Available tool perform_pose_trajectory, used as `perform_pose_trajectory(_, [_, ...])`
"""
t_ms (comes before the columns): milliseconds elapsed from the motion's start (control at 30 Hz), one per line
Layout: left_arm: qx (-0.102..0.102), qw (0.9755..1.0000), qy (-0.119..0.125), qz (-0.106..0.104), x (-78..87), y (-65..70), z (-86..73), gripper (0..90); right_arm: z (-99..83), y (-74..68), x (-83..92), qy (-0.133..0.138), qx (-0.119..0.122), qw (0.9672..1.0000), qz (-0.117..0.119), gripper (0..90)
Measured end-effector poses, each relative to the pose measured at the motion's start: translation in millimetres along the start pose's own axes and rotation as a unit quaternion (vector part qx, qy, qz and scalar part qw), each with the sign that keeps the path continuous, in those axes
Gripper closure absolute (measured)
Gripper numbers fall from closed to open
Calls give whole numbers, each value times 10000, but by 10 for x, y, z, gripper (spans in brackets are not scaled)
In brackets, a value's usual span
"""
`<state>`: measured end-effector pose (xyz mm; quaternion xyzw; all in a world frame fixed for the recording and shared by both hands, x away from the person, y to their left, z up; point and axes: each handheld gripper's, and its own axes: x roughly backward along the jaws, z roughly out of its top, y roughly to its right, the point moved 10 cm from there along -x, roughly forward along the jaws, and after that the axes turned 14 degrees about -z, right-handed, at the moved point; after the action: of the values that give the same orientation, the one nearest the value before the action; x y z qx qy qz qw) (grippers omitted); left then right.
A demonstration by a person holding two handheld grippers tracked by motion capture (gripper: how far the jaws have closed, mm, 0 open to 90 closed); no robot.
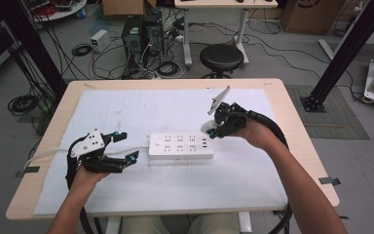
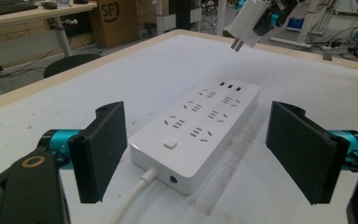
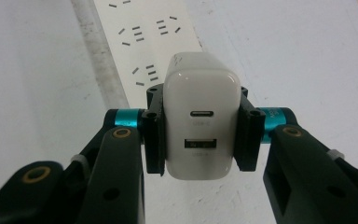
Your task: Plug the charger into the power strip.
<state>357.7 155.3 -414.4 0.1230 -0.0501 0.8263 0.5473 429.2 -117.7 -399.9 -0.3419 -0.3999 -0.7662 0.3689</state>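
Observation:
A white power strip (image 1: 180, 146) lies flat in the middle of the white mat, its cord running off to the left. In the left gripper view the power strip (image 2: 198, 128) sits just ahead of the wide-apart jaws. My left gripper (image 1: 125, 145) is open, at the strip's cord end, with nothing between its jaws. My right gripper (image 1: 213, 128) hovers above the strip's right end, shut on a white charger (image 3: 200, 126) with two ports facing the camera. The same charger (image 2: 249, 24) hangs in the air with its prongs pointing down toward the strip.
The white mat (image 1: 126, 105) covers most of the wooden table (image 1: 277, 95). Beyond the far edge stand a black stool (image 1: 221, 57), computer towers (image 1: 141, 34) and loose cables on the floor.

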Motion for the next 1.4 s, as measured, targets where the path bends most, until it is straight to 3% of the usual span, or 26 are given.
perform_pose_trajectory(300, [-114,9998,-156,-36,-1,6,-27,205,180,-64,-180,-166,455,9987,178,635])
perform_pose_trajectory(467, [-177,9995,-247,58,24,-23,-26,206,248,-113,-263,-283,708,9967,276,634])
perform_pose_trajectory(767, [-121,9995,-132,266,161,-73,-38,206,284,-172,-442,-648,1321,9887,296,634])
perform_pose_trajectory(967, [-101,9992,-94,382,258,-109,-53,206,316,-175,-524,-759,1578,9842,278,634])
perform_pose_trajectory(1167, [-86,9989,-76,447,316,-123,-71,206,318,-174,-586,-806,1621,9831,273,635])
perform_pose_trajectory(1300, [-77,9989,-65,465,332,-123,-79,205,275,-172,-639,-931,1706,9804,307,635])
perform_pose_trajectory(1400, [-73,9988,-69,471,339,-126,-90,206,285,-169,-651,-928,1693,9806,330,635])
